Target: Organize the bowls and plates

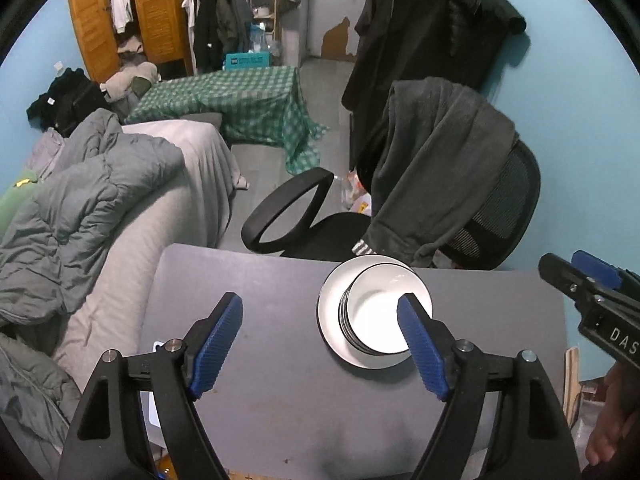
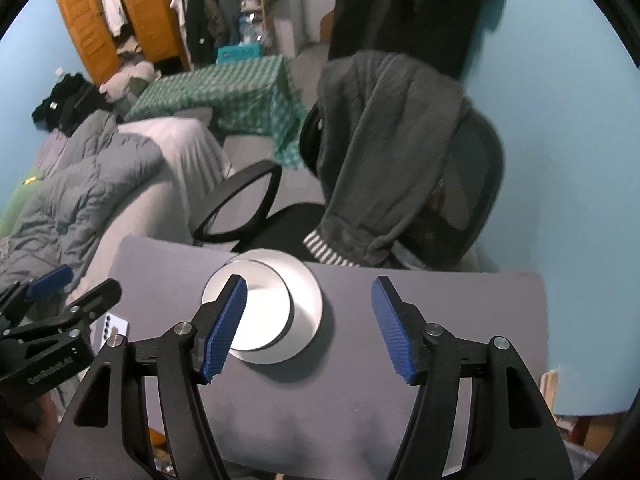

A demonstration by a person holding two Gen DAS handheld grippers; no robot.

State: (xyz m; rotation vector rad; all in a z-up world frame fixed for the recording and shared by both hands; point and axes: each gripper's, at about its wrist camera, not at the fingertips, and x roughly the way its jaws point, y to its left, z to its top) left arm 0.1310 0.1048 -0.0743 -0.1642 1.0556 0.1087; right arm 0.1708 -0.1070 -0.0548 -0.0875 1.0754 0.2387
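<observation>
The left gripper [image 1: 320,338] has its jaws spread wide with nothing between them; only bare table [image 1: 248,392] shows in the gap. Its blue pads [image 1: 216,344] touch nothing. It hangs above the table, tilted steeply down, to the left of the dishes.

The bowls [image 1: 382,316] are white with dark rims, nested in a stack that sits on a white plate [image 1: 330,312]. The stack lies toward the plate's right side in the left wrist view. Plate and bowls rest near the table's far edge, just in front of a chair [image 1: 500,216] draped with a dark garment [image 1: 432,152]. In the left wrist view, the left gripper's right pad overlaps the bowls, but it is raised clear of them.

The right gripper [image 2: 308,330] is also open, somewhat less wide, and holds nothing. In its own view its left pad [image 2: 224,328] crosses over the bowls [image 2: 260,312] without contact, and the plate [image 2: 308,292] lies between the jaws, lower down. It too points steeply down from above the table, right of the left gripper. A hand [image 1: 612,420] holding it shows at the left wrist view's right edge.
</observation>
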